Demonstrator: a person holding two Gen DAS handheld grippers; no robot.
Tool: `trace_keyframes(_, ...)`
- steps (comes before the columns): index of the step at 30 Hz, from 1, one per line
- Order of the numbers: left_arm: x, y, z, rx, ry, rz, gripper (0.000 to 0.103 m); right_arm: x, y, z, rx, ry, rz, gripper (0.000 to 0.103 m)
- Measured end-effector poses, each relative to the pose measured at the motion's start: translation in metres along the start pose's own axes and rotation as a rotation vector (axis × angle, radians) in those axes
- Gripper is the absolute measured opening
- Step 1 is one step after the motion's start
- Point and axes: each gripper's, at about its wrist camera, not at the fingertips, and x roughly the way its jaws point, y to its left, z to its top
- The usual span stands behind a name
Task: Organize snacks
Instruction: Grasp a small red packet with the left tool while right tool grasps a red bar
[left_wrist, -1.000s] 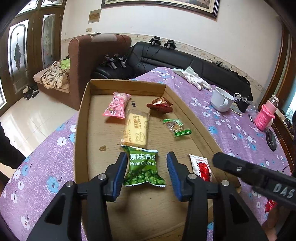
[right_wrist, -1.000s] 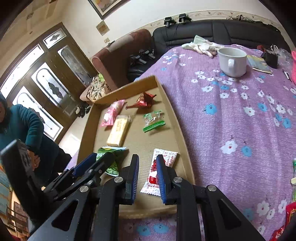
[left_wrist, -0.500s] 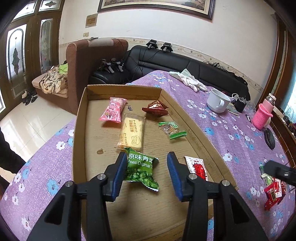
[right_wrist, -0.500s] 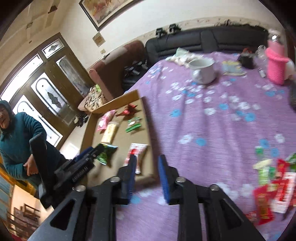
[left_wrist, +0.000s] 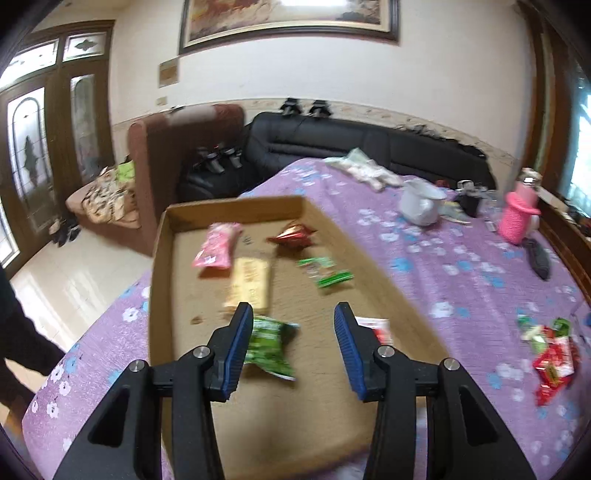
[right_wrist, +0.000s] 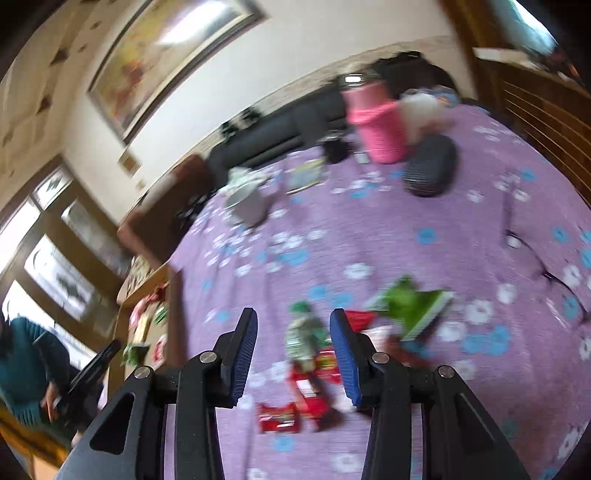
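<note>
Cardboard forms the shallow box (left_wrist: 159, 266) lying ahead of the left gripper (left_wrist: 293, 325), whose two blue-padded fingers (left_wrist: 242, 343) stand wide apart and hold nothing. Six snack packets lie inside it: a green pea bag (left_wrist: 271, 345) just past the left finger's tip, a red-and-white packet (left_wrist: 378, 328) by the right finger, a yellow biscuit pack (left_wrist: 249, 284) ahead of the left finger, and beyond, a pink packet (left_wrist: 218, 245), a crinkled red packet (left_wrist: 293, 234) and a small green-ended packet (left_wrist: 325, 269).

Over the purple flowered cloth (right_wrist: 369, 229), the right gripper (right_wrist: 293, 332) is spread wide too, gripping nothing. A blurred green-and-white packet (right_wrist: 304, 332) shows in the gap between its fingers, red packets (right_wrist: 291, 410) lie nearer the camera, and a large green packet (right_wrist: 412, 304) sits beyond the right finger. Motion blur makes that heap impossible to count.
</note>
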Motion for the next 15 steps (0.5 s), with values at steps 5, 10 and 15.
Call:
trace_keyframes(5,-0.025,-0.064,0.003,0.153,0.066,-0.209,0.062,0.011,-0.012,0.002,0.054,0.06,-0.034,0.044)
trace_keyframes(10,-0.023,-0.156,-0.027,0.373,0.219,-0.46,0.062,0.006,-0.011,0.001,0.062,0.039,-0.011,0.044)
trace_keyframes(15,-0.011,-0.223,-0.061,0.578,0.279,-0.487,0.063,0.003,-0.009,-0.001,0.047,0.032,0.002,0.044)
